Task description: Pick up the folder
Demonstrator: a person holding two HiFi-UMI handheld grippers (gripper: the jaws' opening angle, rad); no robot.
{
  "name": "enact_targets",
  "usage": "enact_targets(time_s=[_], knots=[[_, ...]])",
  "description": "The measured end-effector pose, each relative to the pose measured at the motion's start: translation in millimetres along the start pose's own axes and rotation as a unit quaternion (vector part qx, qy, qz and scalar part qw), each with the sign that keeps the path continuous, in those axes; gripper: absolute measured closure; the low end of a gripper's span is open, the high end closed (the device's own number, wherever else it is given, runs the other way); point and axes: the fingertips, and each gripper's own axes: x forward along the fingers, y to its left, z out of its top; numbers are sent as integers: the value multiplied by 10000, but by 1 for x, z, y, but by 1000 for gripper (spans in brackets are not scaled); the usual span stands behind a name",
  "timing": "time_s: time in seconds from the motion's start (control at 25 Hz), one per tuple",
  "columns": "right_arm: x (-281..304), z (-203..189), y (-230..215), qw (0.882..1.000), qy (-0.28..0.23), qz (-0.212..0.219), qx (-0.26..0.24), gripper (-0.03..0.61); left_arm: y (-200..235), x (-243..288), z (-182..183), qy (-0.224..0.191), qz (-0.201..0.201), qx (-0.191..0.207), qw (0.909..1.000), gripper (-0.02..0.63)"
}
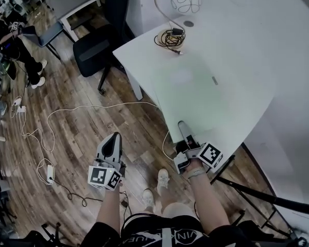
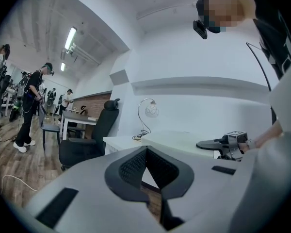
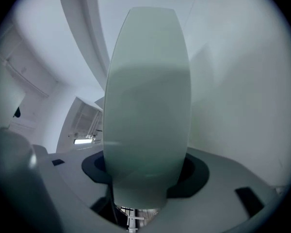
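The right gripper [image 1: 184,127] clamps the folder [image 1: 211,94] by one edge; held so, it could sag and slip. The left gripper [image 1: 112,140] hangs closed, empty.

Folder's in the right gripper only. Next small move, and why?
Probably bring the left gripper across to the near left edge of the folder. The right gripper alone pinches the big sheet at its near edge, over the table, while the left hangs shut and empty above the floor.
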Motion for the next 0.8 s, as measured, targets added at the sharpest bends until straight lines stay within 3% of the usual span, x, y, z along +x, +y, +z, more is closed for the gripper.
enact_targets(time_s=[0.12, 0.32, 0.52, 0.64, 0.8], knots=[[-8, 6, 4, 9998, 47, -196, -50, 289, 0, 2, 10, -94, 10, 30, 10000, 600], [-7, 26, 31, 9974, -8, 525, -501, 290, -1, 4, 22, -168, 90, 53, 9998, 600], [-23, 31, 24, 9986, 101, -23, -515, 288, -2, 3, 31, -270, 134, 96, 9995, 600], [-23, 48, 36, 9877, 111, 302, -1527, 290, -3, 2, 36, -315, 201, 159, 9992, 600], [-28, 60, 39, 9803, 99, 342, -1943, 290, -5, 2, 44, -410, 266, 197, 9986, 600]])
